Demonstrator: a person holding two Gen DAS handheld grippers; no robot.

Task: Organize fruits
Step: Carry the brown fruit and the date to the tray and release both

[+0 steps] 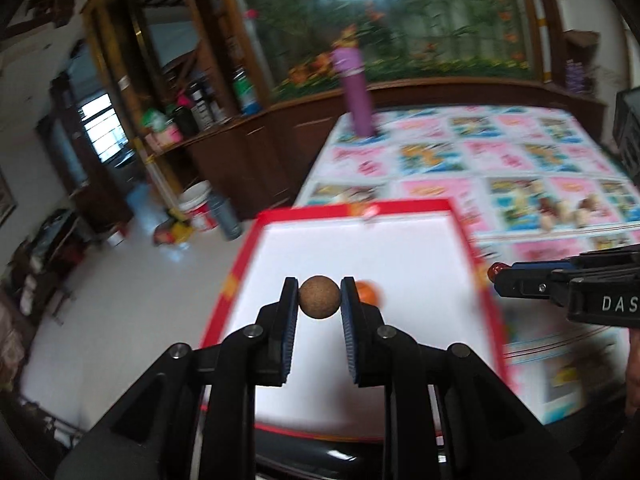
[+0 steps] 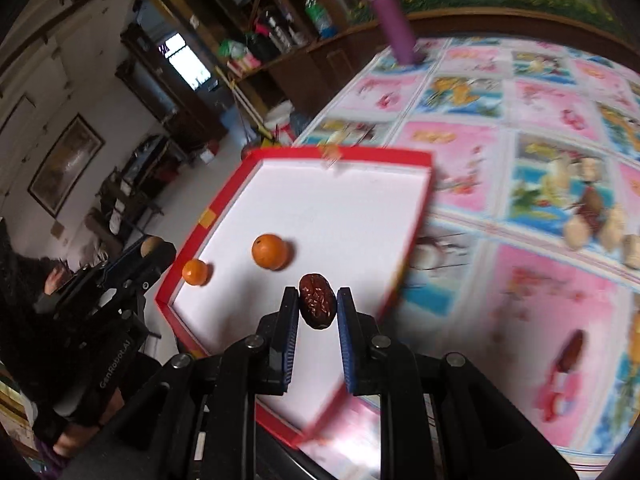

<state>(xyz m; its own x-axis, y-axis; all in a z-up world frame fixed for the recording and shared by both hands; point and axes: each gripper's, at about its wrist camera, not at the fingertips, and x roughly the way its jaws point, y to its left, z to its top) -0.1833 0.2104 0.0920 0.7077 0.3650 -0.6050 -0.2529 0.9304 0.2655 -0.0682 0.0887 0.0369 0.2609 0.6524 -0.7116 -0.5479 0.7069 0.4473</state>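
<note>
Both pairs of jaws pinch fruit between ribbed blue pads set in black plastic fingers; the left gripper (image 1: 320,299) clamps a small round longan (image 1: 320,298), tan and matte with a rough, sandy skin, while the right gripper (image 2: 318,307) clamps a date (image 2: 317,300), oval, dark red-brown, glossy and deeply wrinkled, held upright by its long sides. Each fruit hangs above the tray (image 2: 208,218), a shallow rectangular box with a smooth white floor and thin red card walls; from the left wrist view the right gripper (image 1: 496,274) juts in from the right edge over the tray's right wall, a dark red tip showing at its fingertips. On the tray floor lie two oranges, both smooth and shiny; the larger orange (image 2: 270,252) sits near the middle, the smaller orange (image 2: 195,272) near the left wall, apart from each other. Under the tray spreads a glossy tablecloth (image 2: 520,280) printed in pink and blue squares. Loose on it to the right lies another date (image 2: 573,350), long and red; farther off sits a cluster of pale, lumpy pieces (image 2: 600,224), blurred. At the far edge stands a tall purple cylinder (image 1: 354,92), matte, beyond it dark wooden shelving.
</note>
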